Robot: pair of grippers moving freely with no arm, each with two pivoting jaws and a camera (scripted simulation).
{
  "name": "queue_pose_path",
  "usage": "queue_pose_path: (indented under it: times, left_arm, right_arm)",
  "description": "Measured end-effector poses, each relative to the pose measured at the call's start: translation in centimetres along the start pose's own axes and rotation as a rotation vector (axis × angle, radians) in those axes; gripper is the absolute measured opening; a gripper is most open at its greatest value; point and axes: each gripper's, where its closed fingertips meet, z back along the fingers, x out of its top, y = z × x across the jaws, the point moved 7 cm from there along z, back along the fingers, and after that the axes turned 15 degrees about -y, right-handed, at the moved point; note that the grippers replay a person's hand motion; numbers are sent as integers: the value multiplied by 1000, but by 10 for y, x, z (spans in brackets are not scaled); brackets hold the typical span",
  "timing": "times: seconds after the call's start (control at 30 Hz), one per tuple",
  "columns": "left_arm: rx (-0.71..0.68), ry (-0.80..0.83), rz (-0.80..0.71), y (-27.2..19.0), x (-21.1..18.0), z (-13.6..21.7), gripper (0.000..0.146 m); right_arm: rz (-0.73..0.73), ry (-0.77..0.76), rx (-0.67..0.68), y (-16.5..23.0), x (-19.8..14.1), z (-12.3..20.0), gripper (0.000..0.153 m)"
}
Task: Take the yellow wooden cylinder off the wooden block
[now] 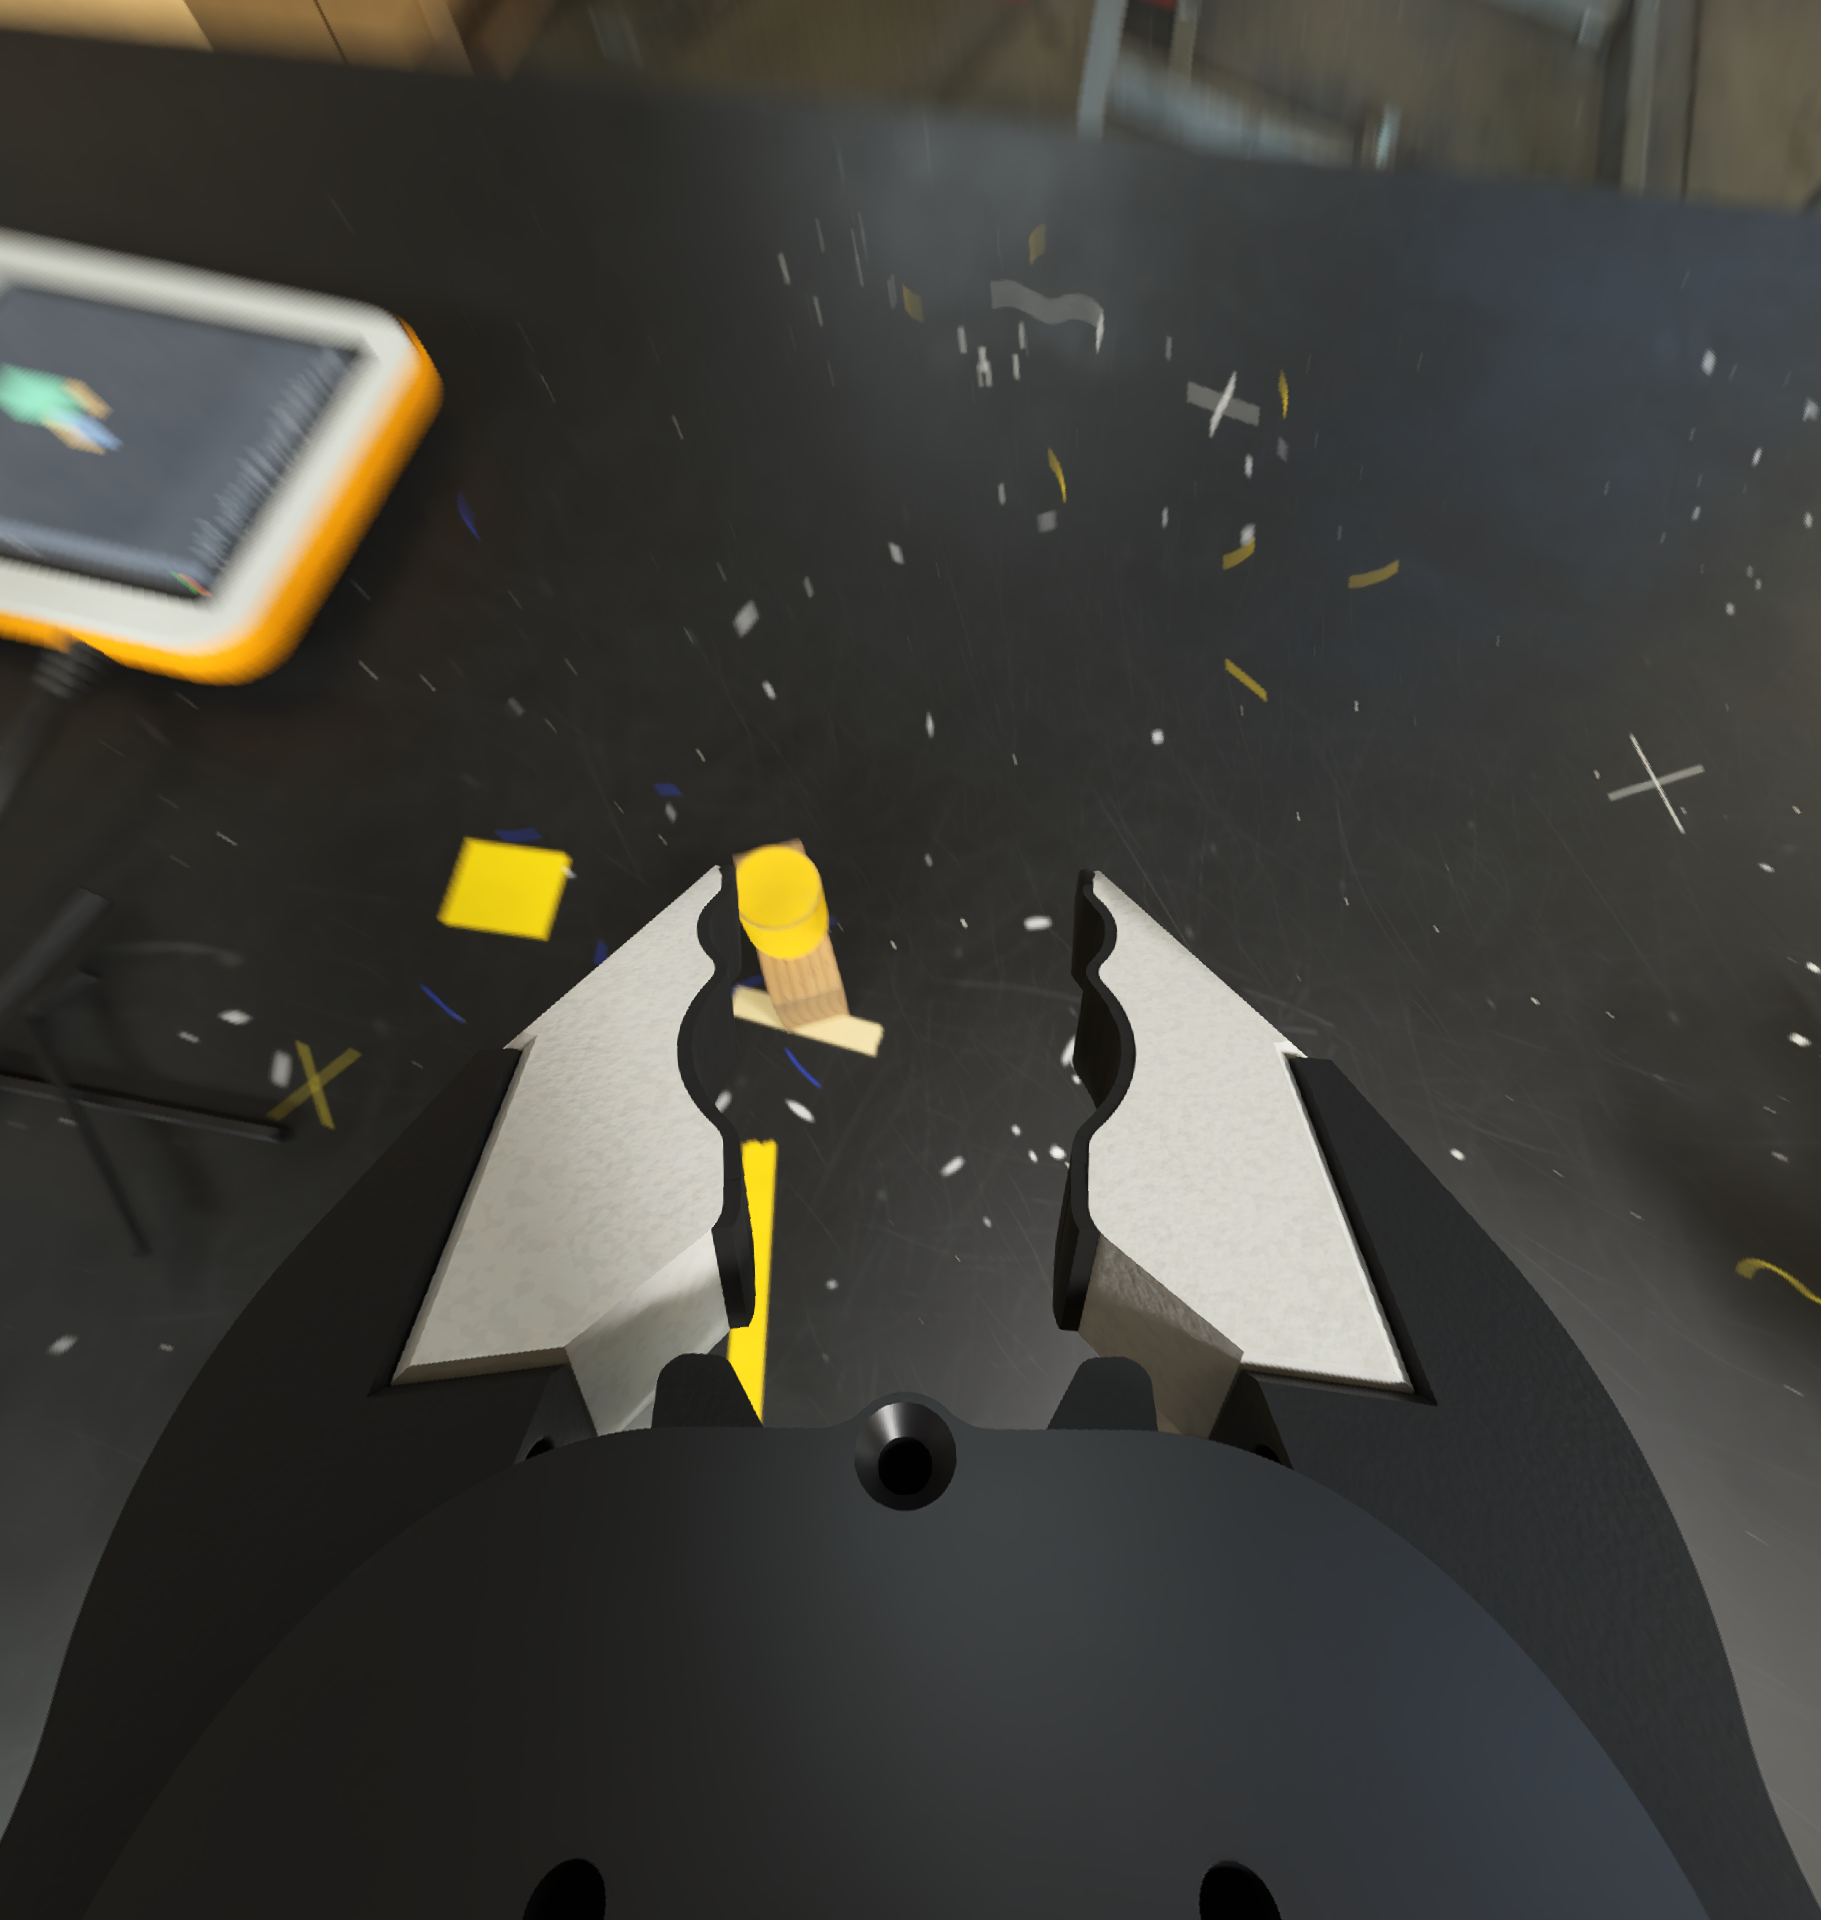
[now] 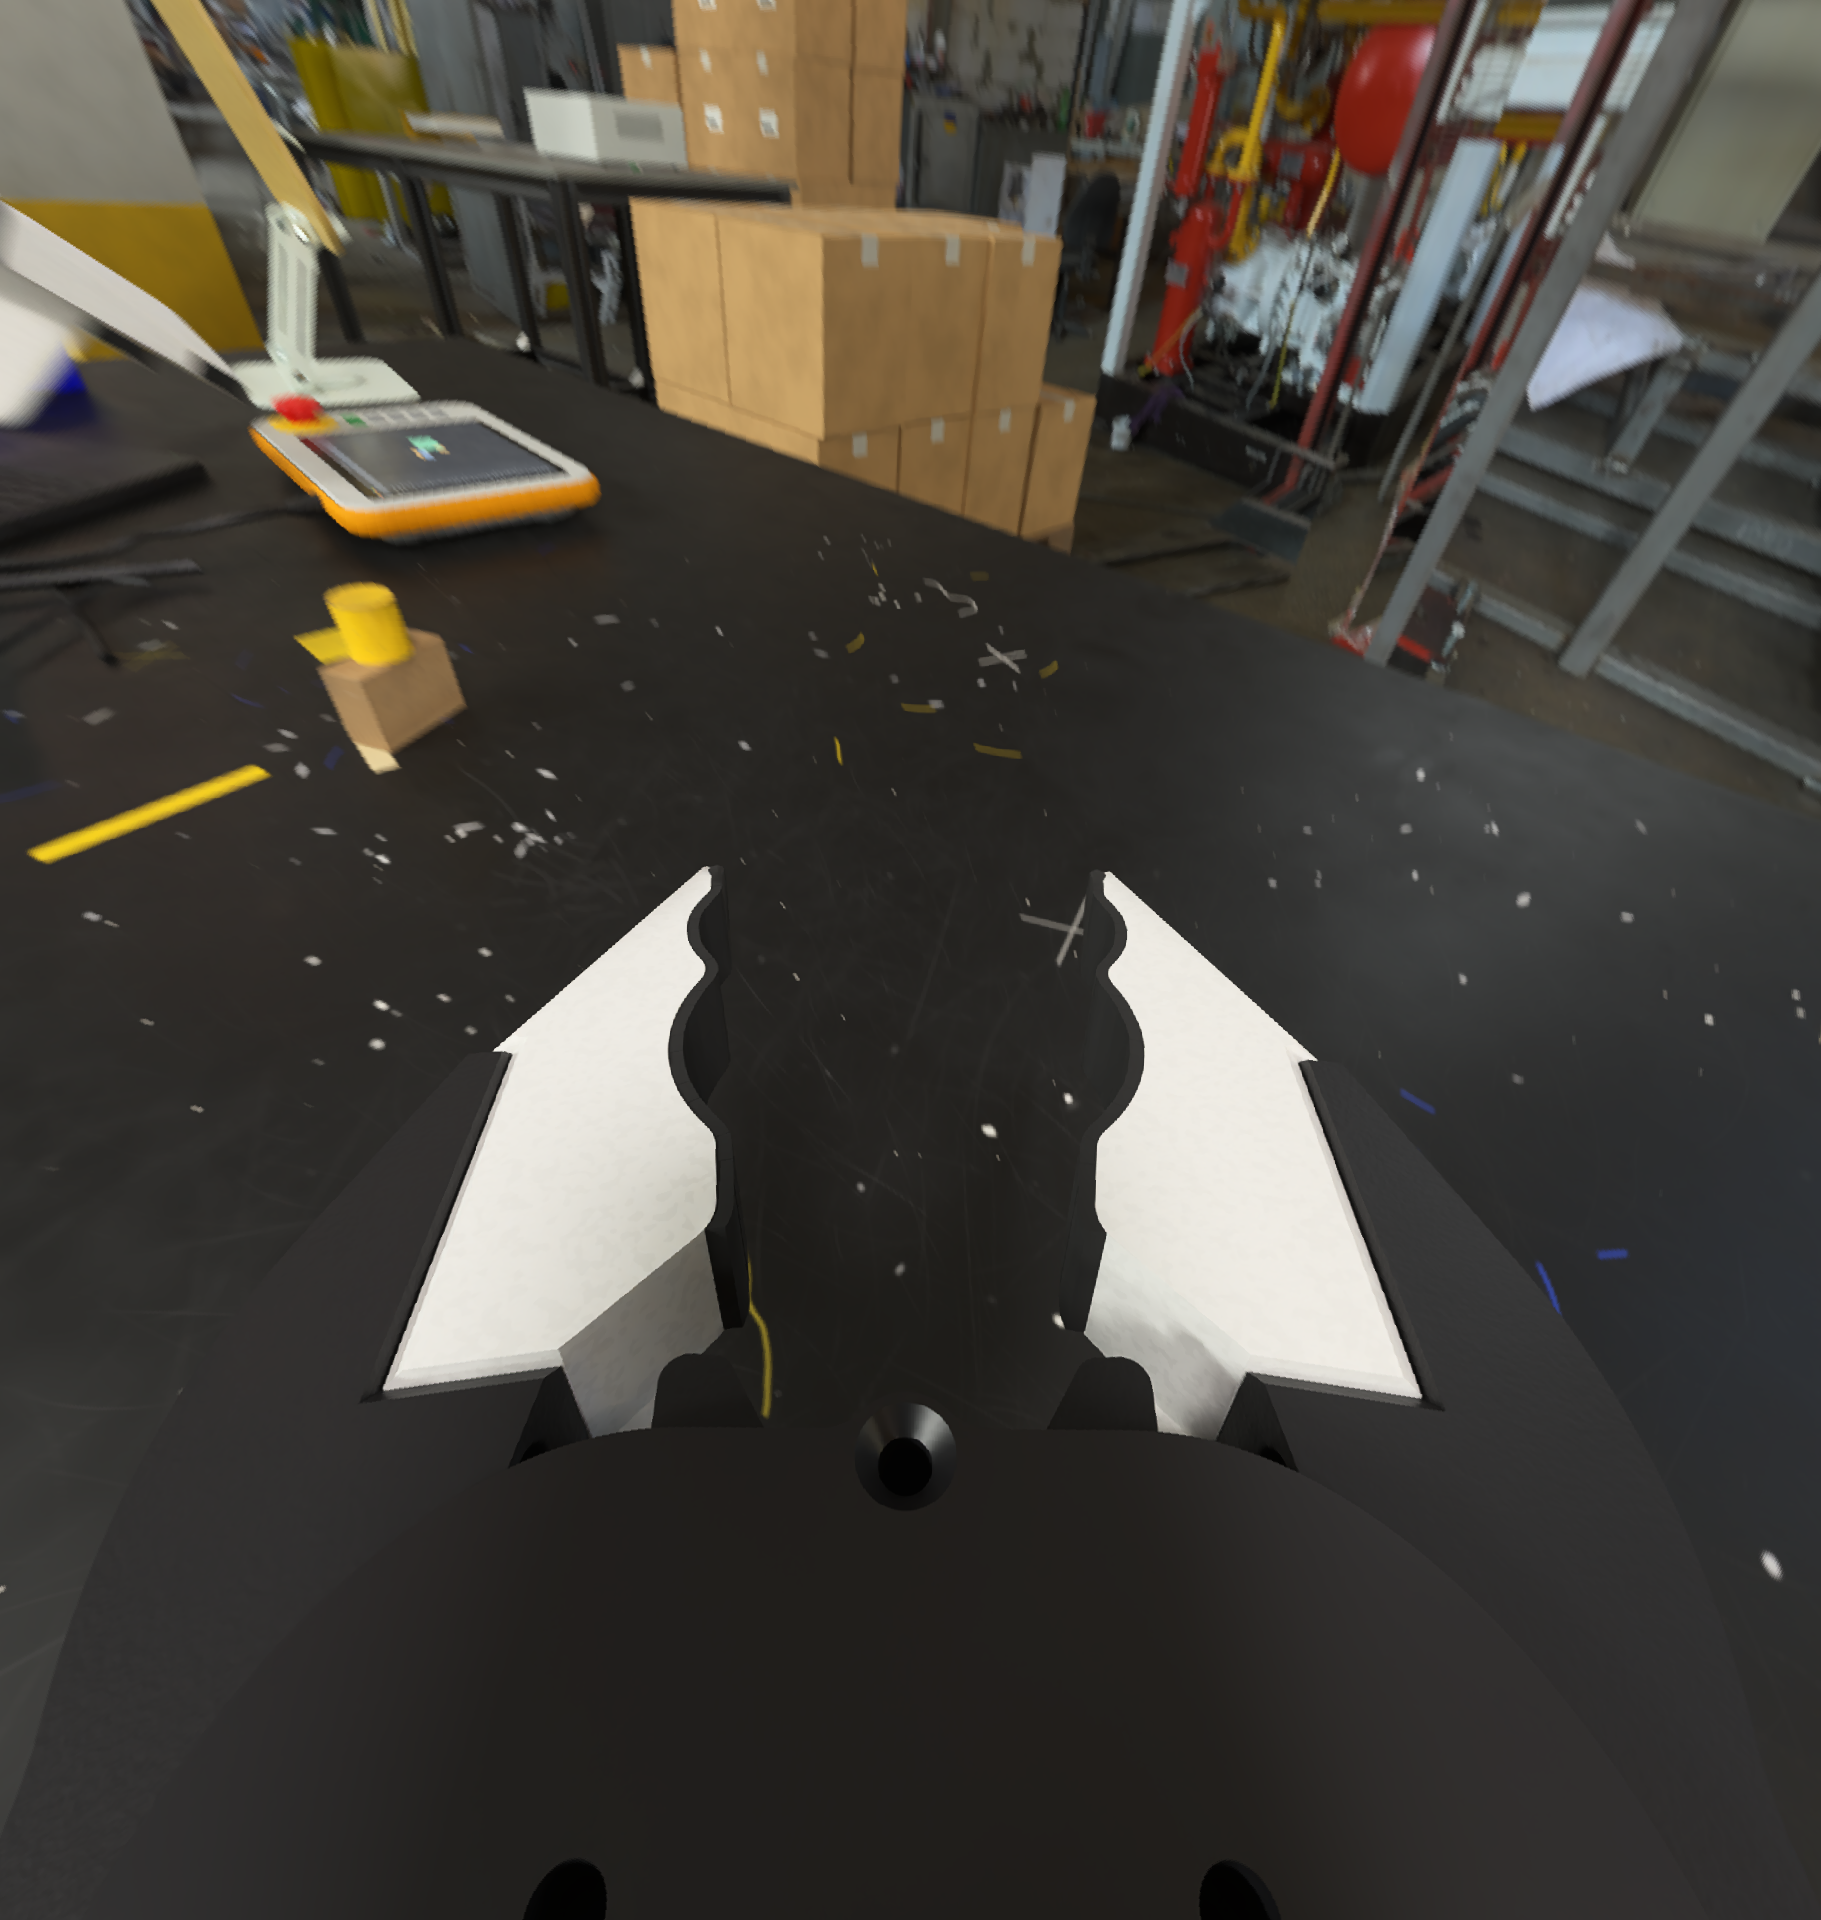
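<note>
Scratched and speckled, the black desk (image 1: 1301, 935) carries the wooden block (image 1: 804, 982) with the yellow wooden cylinder (image 1: 781, 900) upright on top, approached at eleven o'clock by the left tongs (image 1: 901, 883), spread apart and empty like the right tongs (image 2: 904, 883); centring and closing are judged next.

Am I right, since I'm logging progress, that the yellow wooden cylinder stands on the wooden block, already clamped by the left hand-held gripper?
Not quite. The yellow wooden cylinder does stand on the wooden block, but the left hand-held gripper is open and holds nothing; the cylinder sits beyond its left fingertip, as the left wrist view shows.
</note>
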Motion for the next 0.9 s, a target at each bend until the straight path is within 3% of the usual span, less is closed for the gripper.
queue_pose_path:
  times: [0.13,0.23,0.33,0.47,0.63,0.73,0.9]
  left_arm:
    - [43,340,45,8,-13,-46,57]
    - [118,499,74,15,-29,-70,58]
    - [198,561,154,25,-42,-88,58]
    - [182,621,306,31,-55,-105,60]
    - [247,652,250,39,-58,-111,60]
    - [206,689,205,41,-57,-109,32]
    - [161,649,127,44,-45,-100,32]
  right_arm:
    - [-4,-63,48,8,29,10,67]
    - [0,-102,65,9,43,15,66]
    - [-1,-120,80,10,50,18,65]
    - [7,-118,88,9,53,17,65]
    - [-4,-87,100,6,46,13,65]
    - [-1,-66,100,5,43,13,65]
    - [14,-67,91,3,43,15,63]
